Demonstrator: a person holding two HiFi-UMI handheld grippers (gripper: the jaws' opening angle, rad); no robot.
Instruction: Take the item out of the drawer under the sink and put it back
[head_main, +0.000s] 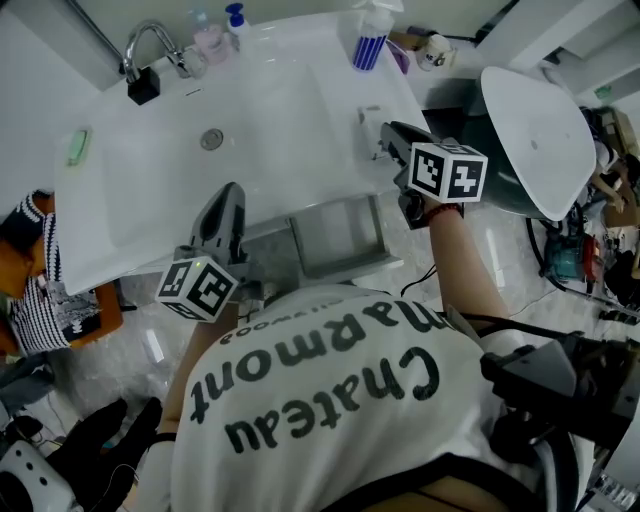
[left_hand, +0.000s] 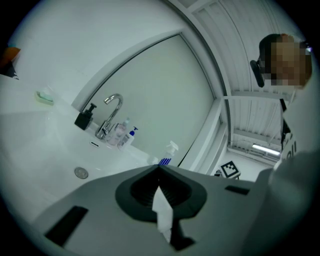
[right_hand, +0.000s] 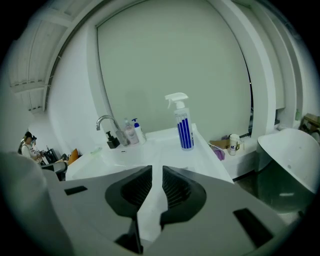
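— Under the sink (head_main: 285, 120), is the drawer (head_main: 338, 236) standing open?
— Yes, it is jutting out at five o'clock from the drain (head_main: 211, 139). The item itself I cannot pick out.
— And the claws?
— The left gripper (head_main: 226, 196), at nine o'clock from the drawer, is pressing its jaws together. The right gripper (head_main: 388, 138), at one o'clock, is showing a thin slit and pinching nothing, with the spray bottle (head_main: 370, 45) at twelve.
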